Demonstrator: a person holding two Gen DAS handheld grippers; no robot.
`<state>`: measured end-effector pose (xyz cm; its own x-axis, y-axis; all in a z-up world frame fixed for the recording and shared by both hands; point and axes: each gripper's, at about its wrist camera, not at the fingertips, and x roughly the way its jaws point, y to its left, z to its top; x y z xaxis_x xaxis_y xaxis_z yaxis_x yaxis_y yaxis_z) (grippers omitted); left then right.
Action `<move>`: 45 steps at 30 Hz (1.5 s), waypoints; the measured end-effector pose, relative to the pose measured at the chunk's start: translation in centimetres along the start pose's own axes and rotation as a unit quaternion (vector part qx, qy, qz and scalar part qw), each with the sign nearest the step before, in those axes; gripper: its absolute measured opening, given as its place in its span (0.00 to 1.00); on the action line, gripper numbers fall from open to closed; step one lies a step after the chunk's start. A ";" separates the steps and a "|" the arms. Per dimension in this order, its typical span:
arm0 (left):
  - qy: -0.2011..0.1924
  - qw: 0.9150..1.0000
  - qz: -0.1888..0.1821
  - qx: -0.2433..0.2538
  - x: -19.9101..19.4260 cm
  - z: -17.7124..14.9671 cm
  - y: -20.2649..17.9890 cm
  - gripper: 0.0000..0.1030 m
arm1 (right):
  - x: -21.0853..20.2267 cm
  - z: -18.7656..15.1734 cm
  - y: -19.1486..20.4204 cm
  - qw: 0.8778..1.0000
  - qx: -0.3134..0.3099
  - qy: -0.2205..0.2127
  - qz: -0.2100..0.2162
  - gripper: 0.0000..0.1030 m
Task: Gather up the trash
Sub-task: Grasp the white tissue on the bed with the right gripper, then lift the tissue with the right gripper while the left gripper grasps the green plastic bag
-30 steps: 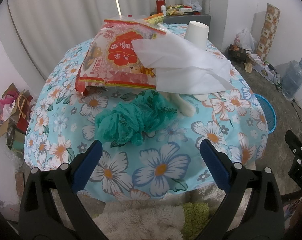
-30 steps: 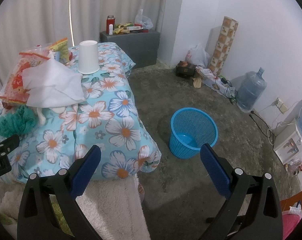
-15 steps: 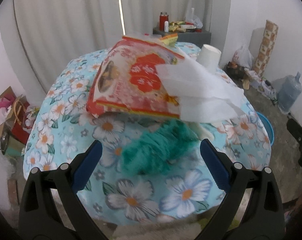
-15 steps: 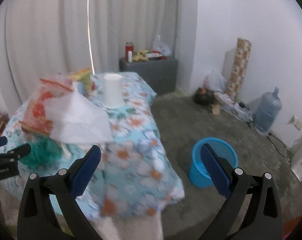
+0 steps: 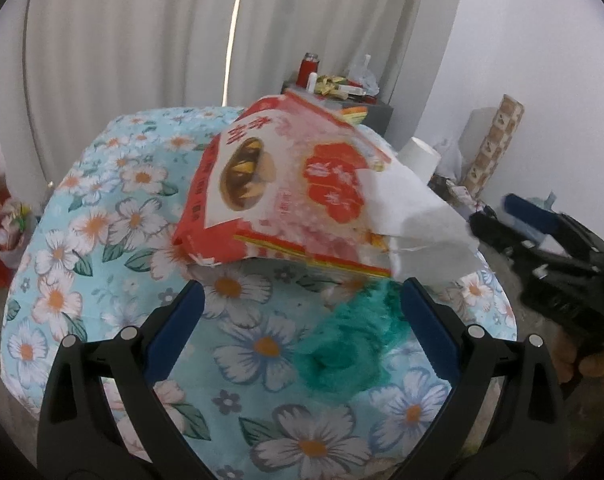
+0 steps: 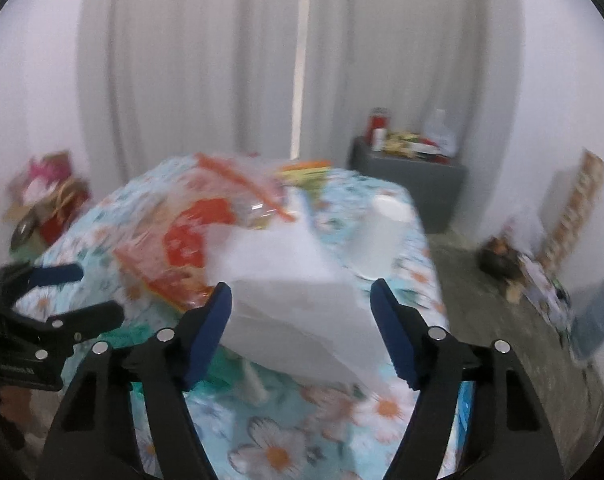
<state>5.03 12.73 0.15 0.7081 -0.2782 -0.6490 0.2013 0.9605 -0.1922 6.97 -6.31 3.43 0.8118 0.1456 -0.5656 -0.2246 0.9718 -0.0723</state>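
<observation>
A red snack bag (image 5: 286, 184) lies on the floral tablecloth (image 5: 114, 216), and a white tissue (image 5: 417, 220) drapes over its right end. In front of them sits a green mesh wad (image 5: 349, 344). My left gripper (image 5: 302, 292) is open just short of the bag's near edge, nothing between its pads. My right gripper (image 6: 302, 296) faces the white tissue (image 6: 298, 304); its jaws are closing, with the tissue between the fingers but no pad pressing on it. A white paper cup (image 6: 381, 236) stands upside down behind the tissue.
Against the curtain stands a grey cabinet (image 6: 413, 184) with bottles and packets on top. Bags and a patterned roll (image 5: 497, 144) line the right wall. Red clutter (image 6: 50, 200) sits on the floor to the left. The right-hand tool (image 5: 549, 248) reaches in beside the tissue.
The right gripper swung left from the floor and blue basket to the table, and its jaws narrowed. The left gripper moved in toward the red bag and turned left.
</observation>
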 end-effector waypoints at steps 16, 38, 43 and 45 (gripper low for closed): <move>0.024 0.998 -0.039 -0.031 1.6 -0.8 2.3 0.91 | 6.3 0.7 0.5 0.990 -0.053 0.098 0.092 0.06; 0.033 0.998 -0.053 0.013 0.6 -1.6 -1.3 0.91 | -7.2 2.4 -10.3 0.976 0.180 -0.088 0.080 0.03; 0.035 0.997 -0.055 0.040 -0.2 -2.3 -1.9 0.91 | -8.5 0.5 -11.0 0.972 0.203 -0.092 0.081 0.03; 0.037 0.996 -0.050 0.056 -0.4 -2.7 -2.6 0.91 | -7.9 -0.6 -11.0 0.970 0.214 -0.074 0.083 0.03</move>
<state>2.39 10.39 -1.04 0.6301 -0.3686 -0.6835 0.3464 0.9212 -0.1774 2.76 -18.26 8.21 0.8592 0.3011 -0.4137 -0.1403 0.9161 0.3755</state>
